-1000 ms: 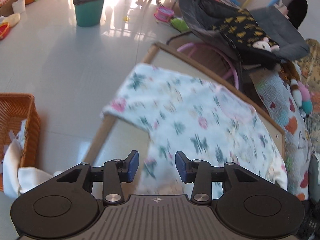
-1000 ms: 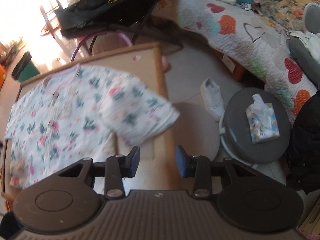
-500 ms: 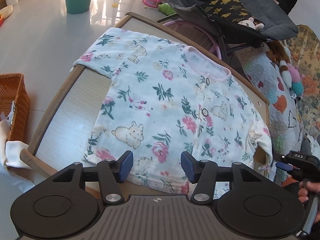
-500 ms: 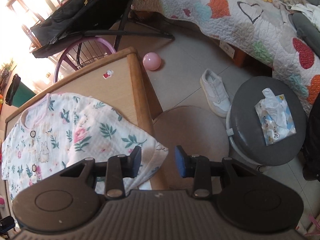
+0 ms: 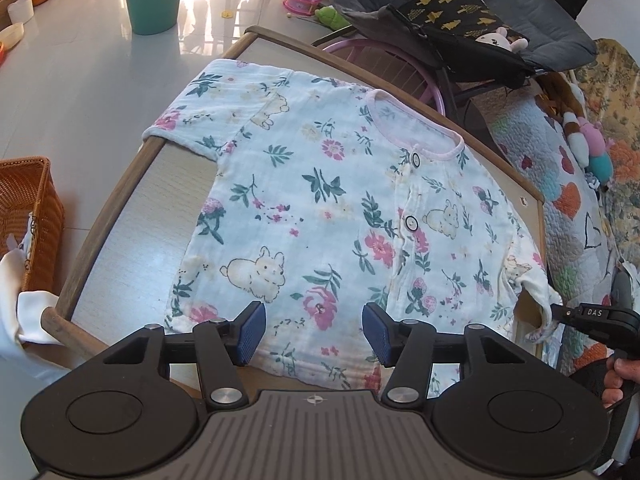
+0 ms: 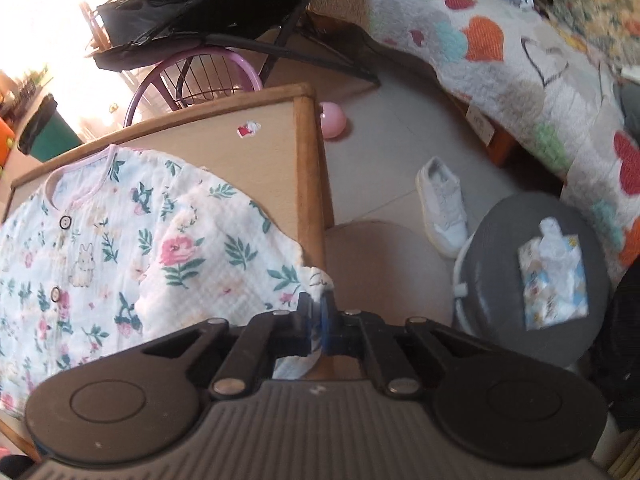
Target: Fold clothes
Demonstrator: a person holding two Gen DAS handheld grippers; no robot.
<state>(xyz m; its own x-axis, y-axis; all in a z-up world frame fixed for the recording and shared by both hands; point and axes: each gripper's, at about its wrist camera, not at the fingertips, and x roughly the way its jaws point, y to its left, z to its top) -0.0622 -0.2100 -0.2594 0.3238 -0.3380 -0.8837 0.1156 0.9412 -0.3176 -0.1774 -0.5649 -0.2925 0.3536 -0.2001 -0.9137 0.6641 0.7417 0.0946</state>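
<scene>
White floral cotton baby shirt with rabbit print [image 5: 320,208], spread flat, front up, on wood-rimmed low table [image 5: 132,216]; right gripper [image 6: 316,312] clamped on sleeve cuff at table's edge; left gripper [image 5: 314,332] jaws apart above hem, gripping nothing; orange wicker basket [image 5: 28,216] on floor beside.

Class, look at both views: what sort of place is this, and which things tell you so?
Most likely a lived-in family home with a small child: a heart-patterned quilt, soft toys, a toy drum on the floor, and a baby top on the low table.
</scene>
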